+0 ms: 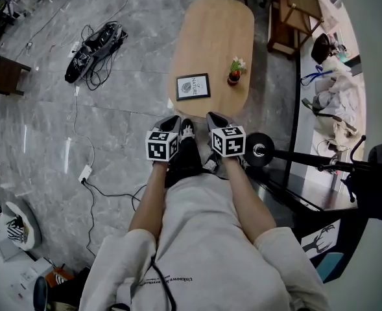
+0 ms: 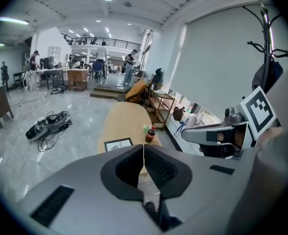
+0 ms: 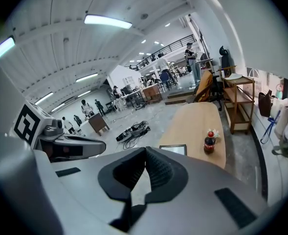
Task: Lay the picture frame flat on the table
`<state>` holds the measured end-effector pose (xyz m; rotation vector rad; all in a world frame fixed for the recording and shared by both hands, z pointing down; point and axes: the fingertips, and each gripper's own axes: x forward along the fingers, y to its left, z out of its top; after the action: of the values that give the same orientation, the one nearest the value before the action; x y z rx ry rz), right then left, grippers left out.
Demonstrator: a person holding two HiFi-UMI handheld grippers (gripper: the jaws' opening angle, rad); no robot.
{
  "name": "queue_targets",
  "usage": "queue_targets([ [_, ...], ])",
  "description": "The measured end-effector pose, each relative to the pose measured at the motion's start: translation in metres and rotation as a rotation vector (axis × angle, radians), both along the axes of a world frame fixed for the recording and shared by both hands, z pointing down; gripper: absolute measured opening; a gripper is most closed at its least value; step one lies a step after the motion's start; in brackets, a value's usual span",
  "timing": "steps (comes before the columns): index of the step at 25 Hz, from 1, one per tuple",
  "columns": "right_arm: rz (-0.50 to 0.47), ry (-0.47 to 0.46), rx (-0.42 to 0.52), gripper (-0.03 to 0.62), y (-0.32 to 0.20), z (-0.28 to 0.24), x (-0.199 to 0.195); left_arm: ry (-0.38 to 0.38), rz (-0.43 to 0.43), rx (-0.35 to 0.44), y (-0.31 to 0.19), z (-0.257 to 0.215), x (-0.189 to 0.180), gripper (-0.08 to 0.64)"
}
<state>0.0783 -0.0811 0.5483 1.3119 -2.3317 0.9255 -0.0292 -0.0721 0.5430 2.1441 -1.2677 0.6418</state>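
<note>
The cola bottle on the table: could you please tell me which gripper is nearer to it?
Right. The right gripper hangs before the table edge nearest the cola bottle; the left gripper is farther left.

Table (image 1: 223,31): one is counted. Picture frame (image 1: 193,87): one is counted. Bottle (image 1: 234,76) with flowers: one is counted. Grippers: two are counted, the left gripper (image 1: 171,123) and the right gripper (image 1: 218,118). Marker cubes (image 1: 161,145): two are counted. Cable bundle (image 1: 93,44): one is counted.
</note>
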Motion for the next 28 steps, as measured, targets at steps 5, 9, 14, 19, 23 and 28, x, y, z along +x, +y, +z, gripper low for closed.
queue_targets([
  [5,0.002,0.005,-0.001,0.031,0.002,0.001,0.007,0.01,0.0,0.004,-0.001,0.0,0.007,0.025],
  [9,-0.004,0.007,-0.009,0.031,0.008,0.005,0.009,0.019,0.022,0.012,0.006,0.0,0.015,0.025],
  [14,-0.029,0.023,-0.014,0.031,0.011,0.009,0.012,0.015,0.031,0.031,0.002,-0.002,0.022,0.025],
  [19,-0.046,0.039,-0.016,0.031,0.012,0.009,0.016,0.023,0.045,0.038,-0.003,-0.004,0.031,0.025],
  [23,-0.053,0.033,-0.021,0.031,0.01,0.008,0.016,0.025,0.051,0.037,-0.006,-0.006,0.034,0.025],
  [28,-0.081,0.034,-0.037,0.031,0.014,0.014,0.013,0.03,0.043,0.036,-0.005,-0.005,0.036,0.025],
])
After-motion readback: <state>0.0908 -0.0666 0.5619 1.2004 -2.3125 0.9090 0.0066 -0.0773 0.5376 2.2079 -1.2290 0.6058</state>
